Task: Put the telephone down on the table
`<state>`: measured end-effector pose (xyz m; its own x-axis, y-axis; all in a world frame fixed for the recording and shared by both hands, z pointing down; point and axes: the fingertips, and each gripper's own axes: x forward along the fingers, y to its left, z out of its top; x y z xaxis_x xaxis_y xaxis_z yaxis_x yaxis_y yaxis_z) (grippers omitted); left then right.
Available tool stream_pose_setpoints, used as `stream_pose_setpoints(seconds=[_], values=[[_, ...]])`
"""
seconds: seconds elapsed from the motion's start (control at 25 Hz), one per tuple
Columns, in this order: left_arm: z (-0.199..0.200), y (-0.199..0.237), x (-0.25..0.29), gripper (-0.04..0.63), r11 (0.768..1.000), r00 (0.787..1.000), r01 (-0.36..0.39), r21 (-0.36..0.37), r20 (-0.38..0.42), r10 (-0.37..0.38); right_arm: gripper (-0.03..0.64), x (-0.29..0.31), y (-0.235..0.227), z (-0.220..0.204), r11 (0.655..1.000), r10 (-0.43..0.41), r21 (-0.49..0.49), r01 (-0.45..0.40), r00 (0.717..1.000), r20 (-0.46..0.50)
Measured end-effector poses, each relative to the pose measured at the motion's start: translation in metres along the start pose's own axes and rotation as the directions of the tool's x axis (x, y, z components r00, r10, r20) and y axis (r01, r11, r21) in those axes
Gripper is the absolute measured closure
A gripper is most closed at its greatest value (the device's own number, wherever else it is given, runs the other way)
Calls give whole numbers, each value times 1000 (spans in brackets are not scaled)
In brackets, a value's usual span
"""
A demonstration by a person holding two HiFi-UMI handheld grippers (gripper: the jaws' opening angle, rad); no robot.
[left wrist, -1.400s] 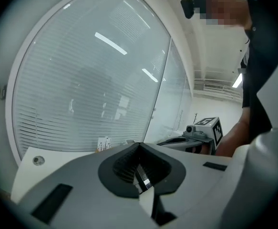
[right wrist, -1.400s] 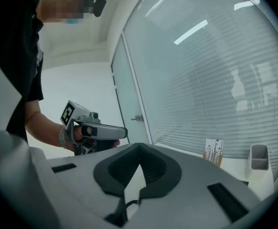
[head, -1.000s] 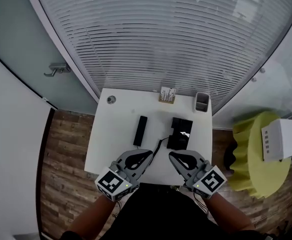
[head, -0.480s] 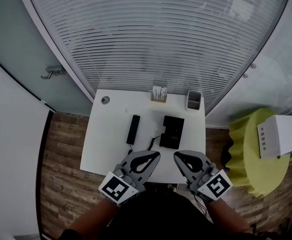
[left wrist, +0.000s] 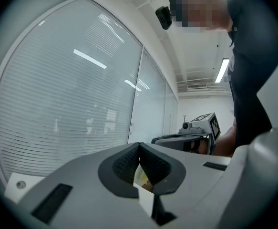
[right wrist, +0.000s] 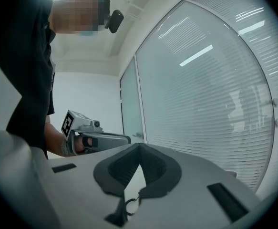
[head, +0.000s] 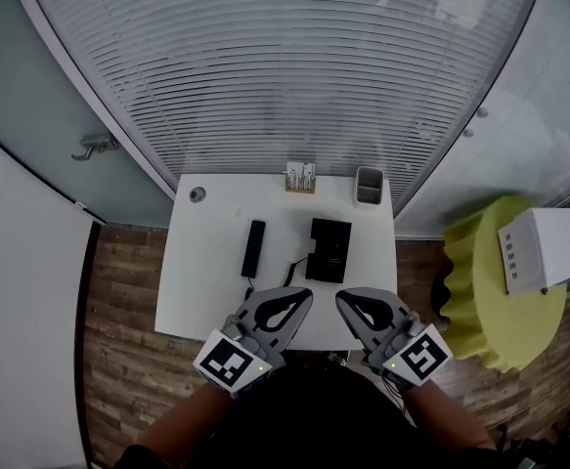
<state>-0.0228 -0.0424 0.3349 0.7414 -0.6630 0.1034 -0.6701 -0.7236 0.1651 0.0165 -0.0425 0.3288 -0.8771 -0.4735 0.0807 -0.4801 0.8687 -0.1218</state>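
The black telephone handset (head: 253, 247) lies flat on the white table (head: 206, 281), left of the black telephone base (head: 328, 250). A dark cord (head: 290, 270) runs between them. My left gripper (head: 307, 295) and right gripper (head: 341, 298) hover side by side over the table's near edge, short of the telephone. Both are shut with nothing between the jaws. In the left gripper view the left gripper (left wrist: 139, 145) has its tips together, and the right gripper (left wrist: 196, 132) shows beside it. In the right gripper view the right gripper (right wrist: 139, 145) is likewise shut and empty.
At the table's far edge stand a small card holder (head: 301, 177), a grey cup (head: 369, 185) and a round disc (head: 198, 194). To the right, a yellow-green round stool (head: 490, 301) bears a white box (head: 544, 252). Blinds behind glass (head: 285, 66) back the table.
Both grippers have drawn back from the table toward the person and risen a little. The table and telephone now sit farther up in the head view. The handset lies where it was.
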Motion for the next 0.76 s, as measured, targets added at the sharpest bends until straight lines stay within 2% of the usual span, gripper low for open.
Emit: stream_pose_setpoints(seconds=[0.12,0.76], values=[[2,0,-1,588,1000,1000,18,3,0,-18,595,2,0,-1,1000,0,4,0,1000,-4],[-8,6,-4,588,1000,1000,-20,-21,-10,20,595,11,5,-3,1000,20,-3,-20,1000,-8]])
